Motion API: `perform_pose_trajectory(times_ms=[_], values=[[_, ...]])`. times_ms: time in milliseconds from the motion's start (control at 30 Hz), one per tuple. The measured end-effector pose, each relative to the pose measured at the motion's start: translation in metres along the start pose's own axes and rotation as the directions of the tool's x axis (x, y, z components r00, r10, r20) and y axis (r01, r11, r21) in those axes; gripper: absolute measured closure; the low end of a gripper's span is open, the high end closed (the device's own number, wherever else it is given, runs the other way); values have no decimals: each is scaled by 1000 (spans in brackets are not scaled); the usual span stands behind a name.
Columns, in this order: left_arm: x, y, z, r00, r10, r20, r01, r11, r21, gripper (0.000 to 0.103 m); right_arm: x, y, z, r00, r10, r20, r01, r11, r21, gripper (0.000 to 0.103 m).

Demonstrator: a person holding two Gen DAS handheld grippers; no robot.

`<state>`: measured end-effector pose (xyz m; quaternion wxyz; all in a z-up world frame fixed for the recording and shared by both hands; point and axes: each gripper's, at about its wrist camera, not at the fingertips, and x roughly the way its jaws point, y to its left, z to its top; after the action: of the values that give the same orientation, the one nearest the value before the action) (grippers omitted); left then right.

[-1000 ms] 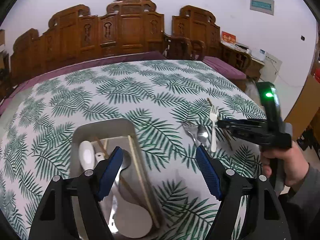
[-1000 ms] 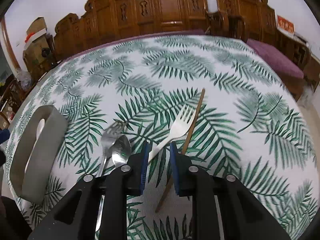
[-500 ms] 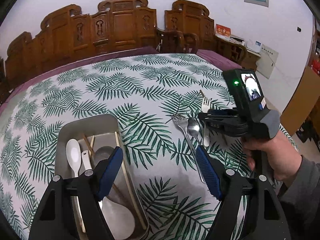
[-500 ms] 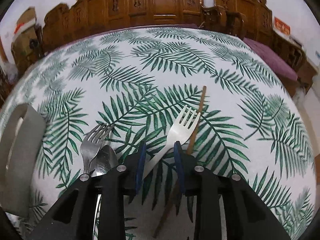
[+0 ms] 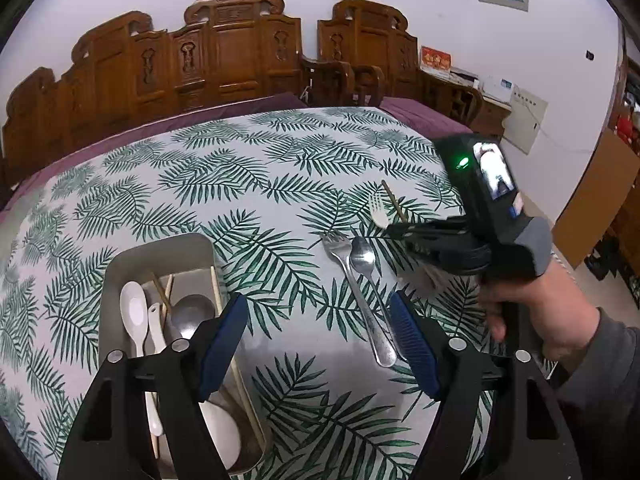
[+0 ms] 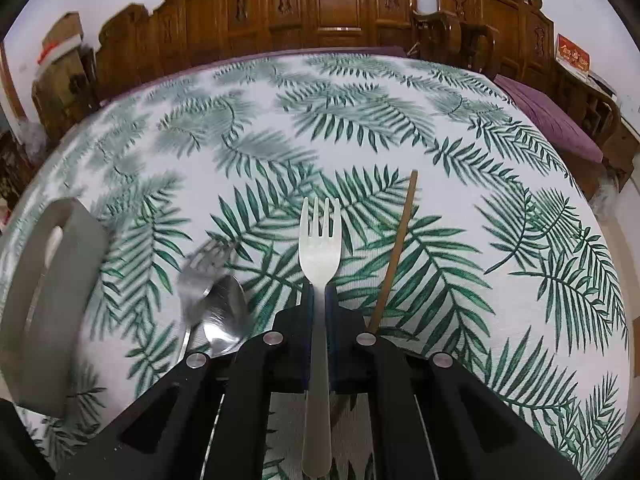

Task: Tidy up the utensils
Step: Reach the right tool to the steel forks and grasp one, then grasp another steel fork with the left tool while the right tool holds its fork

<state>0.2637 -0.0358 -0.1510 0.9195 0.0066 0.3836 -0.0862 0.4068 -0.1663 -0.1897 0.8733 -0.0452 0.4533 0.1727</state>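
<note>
Right gripper (image 6: 318,300) jaws have closed on the white fork (image 6: 319,236), now lifted.
Next: carry it to the tray (image 5: 160,246); left gripper (image 5: 318,340) hangs wide open, empty.

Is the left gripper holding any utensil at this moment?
No, the left gripper is wide open above the tablecloth, with nothing between its blue pads.

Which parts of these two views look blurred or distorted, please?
Right wrist view: the metal fork and spoon at left are motion-smeared, while the white fork in the right gripper stays sharp. Left wrist view: sharp throughout; fisheye bends the table edge.
</note>
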Motion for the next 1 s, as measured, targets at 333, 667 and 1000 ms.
perform_pose_trajectory(times_ms=[333,667,1000], values=[[42,-8,3,995,-52,-84,54,998,31,60,-21,-16,-2,999,-1,49,0,1000,12,96],[96,-27,13,982,-44,-184,53,997,48,73,-28,-20,-3,997,17,71,-18,1000,11,96],[132,-27,15,970,-22,-242,27,999,18,80,-38,-18,-2,993,60,102,-60,998,5,96]])
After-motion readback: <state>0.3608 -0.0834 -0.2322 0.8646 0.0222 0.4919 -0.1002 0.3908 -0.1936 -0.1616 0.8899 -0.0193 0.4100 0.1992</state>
